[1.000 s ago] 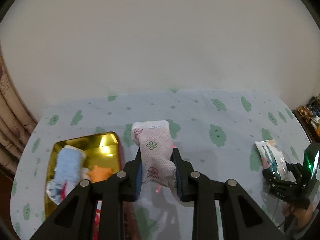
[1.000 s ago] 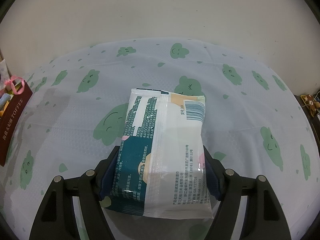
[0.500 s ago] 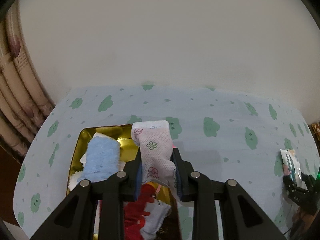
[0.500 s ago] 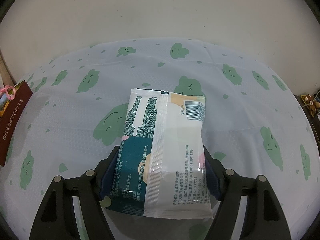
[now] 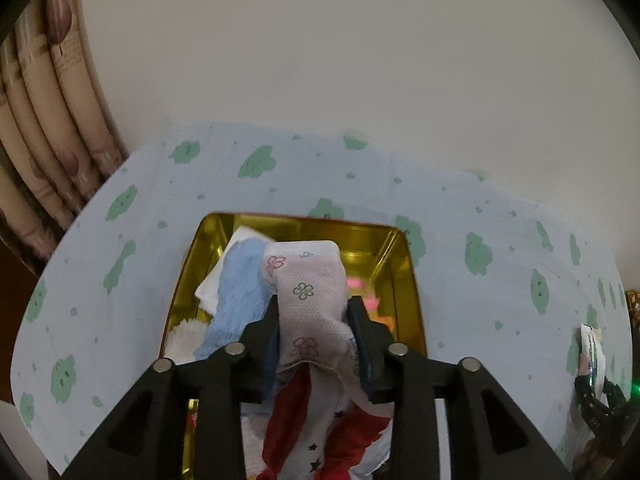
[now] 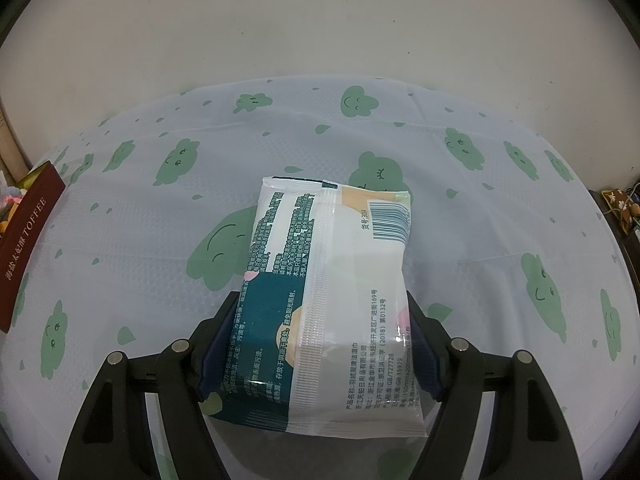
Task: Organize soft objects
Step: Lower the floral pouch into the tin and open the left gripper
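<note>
Your left tongs (image 5: pixel 312 312) hang over the gold tin (image 5: pixel 408 264), and their jaws are opening with the pink flowered sock (image 5: pixel 310 304) between them; the pads look to be touching its sides, though you can't tell how firmly. Below it in the tin lie a light blue cloth (image 5: pixel 236 296), a white cloth (image 5: pixel 218 280) and a red-and-white starred sock (image 5: pixel 304 420). The tin sits on the cloud-print tablecloth (image 5: pixel 500 280), with curtains (image 5: pixel 44 128) beyond its left edge.

From the right wrist, your right tongs (image 6: pixel 320 340) are clamped on the pack of wipes (image 6: pixel 332 280), one pad against each long side. The pack rests on the same tablecloth (image 6: pixel 140 232), printed back face up. A dark red toffee box (image 6: pixel 28 236) sits well apart at the left edge.
</note>
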### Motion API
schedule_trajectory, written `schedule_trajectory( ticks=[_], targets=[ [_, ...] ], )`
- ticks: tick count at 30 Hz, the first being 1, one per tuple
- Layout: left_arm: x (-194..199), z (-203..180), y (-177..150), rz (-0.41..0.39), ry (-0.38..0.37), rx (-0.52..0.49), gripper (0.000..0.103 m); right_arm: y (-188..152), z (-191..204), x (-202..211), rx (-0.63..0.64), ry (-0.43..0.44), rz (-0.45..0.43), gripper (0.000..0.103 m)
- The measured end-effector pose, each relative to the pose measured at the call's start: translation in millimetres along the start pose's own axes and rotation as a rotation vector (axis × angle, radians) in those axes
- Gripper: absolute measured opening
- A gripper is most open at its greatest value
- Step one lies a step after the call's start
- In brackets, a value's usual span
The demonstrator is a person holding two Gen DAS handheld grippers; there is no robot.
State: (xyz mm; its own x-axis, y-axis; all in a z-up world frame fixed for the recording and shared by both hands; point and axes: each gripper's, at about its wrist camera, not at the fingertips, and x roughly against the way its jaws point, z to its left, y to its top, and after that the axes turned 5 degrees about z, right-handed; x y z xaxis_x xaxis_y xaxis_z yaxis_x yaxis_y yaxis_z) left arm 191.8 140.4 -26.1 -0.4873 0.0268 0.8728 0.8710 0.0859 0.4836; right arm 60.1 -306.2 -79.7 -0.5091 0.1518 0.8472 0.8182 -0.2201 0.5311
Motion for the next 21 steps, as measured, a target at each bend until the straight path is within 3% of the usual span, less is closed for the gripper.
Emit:
schedule_trajectory(
  ticks=[4, 11, 21],
  targets=[
    [-1.3, 3.0, 0.1, 0.024, 0.022, -0.01, 0.052, 0.0, -0.1, 0.1, 0.0, 0.0, 0.0, 0.072],
    [5.9, 3.5, -4.0, 0.049, 0.06, -0.075, 0.052, -0.1, -0.1, 0.2, 0.0, 0.0, 0.0, 0.073],
    [25.8, 11.1, -2.9, 0.032, -0.033, -0.068, 0.052, -0.4, -0.3, 0.1, 0.0, 0.0, 0.0, 0.073]
  ],
)
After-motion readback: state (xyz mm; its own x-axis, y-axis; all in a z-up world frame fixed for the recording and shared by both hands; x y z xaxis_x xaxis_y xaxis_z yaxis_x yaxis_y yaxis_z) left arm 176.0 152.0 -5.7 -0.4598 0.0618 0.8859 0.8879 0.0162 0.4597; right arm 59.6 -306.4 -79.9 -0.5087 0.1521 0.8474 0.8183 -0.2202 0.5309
